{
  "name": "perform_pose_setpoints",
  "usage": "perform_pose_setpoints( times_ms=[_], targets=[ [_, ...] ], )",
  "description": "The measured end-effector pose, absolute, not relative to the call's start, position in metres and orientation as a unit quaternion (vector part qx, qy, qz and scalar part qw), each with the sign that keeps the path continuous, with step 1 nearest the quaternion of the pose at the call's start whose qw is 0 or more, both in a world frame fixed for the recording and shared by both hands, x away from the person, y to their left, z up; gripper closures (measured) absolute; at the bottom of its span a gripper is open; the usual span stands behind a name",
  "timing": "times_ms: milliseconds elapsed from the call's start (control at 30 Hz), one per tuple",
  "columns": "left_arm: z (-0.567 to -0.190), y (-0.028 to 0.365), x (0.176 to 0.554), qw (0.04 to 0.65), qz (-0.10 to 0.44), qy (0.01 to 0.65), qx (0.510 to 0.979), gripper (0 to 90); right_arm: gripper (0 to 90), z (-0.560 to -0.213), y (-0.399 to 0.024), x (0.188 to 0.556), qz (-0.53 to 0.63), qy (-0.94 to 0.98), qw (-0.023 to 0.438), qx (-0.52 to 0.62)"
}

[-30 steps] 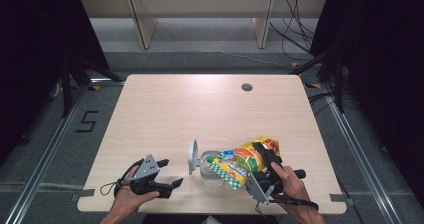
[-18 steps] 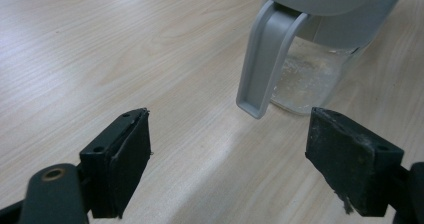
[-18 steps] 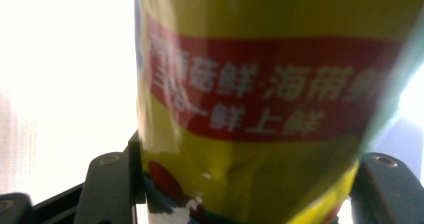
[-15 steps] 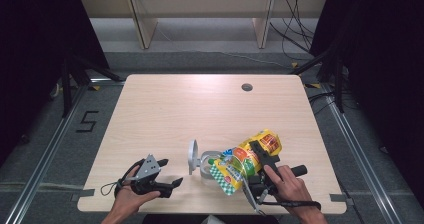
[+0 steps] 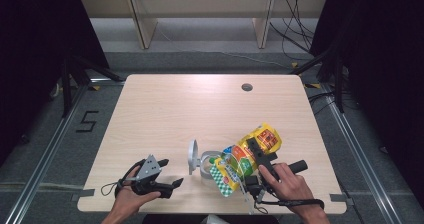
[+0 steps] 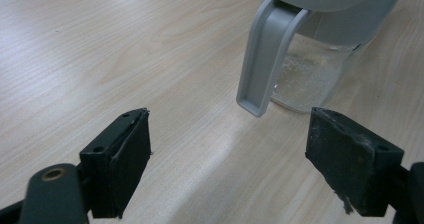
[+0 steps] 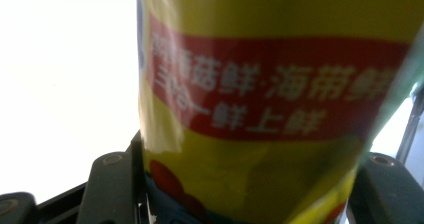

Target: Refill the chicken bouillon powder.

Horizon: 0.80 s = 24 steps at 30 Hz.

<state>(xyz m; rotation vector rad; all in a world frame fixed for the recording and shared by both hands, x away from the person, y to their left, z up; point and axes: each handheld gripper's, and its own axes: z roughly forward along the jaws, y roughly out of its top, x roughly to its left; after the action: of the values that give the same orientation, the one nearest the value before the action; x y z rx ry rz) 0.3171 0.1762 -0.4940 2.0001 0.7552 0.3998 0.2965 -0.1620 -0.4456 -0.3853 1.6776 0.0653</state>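
A yellow, red and green snack pouch [image 5: 235,164] is held tilted over a clear glass jar [image 5: 207,168] whose grey lid [image 5: 192,156] stands flipped open to the left. My right gripper [image 5: 260,156] is shut on the pouch, and its jaws have just been closing a little on it. The right gripper view has the pouch [image 7: 270,84] pressed between the black jaws of my right gripper [image 7: 245,184]. My left gripper [image 5: 171,172] rests open on the table left of the jar. In its own view the left gripper [image 6: 227,159] faces the jar [image 6: 310,74] and a grey lid part [image 6: 262,54], apart from both.
The light wooden table [image 5: 165,114] has a cable hole [image 5: 247,87] at the back right. The jar and both hands sit near the front edge. Dark floor, rails and cables surround the table.
The right hand has turned slightly, lifting the pouch's far end a little up and to the right over the jar. The left gripper has stayed where it was.
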Motion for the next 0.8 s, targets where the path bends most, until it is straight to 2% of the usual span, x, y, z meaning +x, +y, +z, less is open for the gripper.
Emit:
perform_pose_setpoints(
  times_ms=[800],
  targets=[
    [-0.4953, 0.1765, 0.3190, 0.461, 0.155, 0.313, 0.816, 17.6, 40.2, -0.4406, -0.1645, 0.2966, 0.007, 0.733, 0.653, -0.190]
  ],
)
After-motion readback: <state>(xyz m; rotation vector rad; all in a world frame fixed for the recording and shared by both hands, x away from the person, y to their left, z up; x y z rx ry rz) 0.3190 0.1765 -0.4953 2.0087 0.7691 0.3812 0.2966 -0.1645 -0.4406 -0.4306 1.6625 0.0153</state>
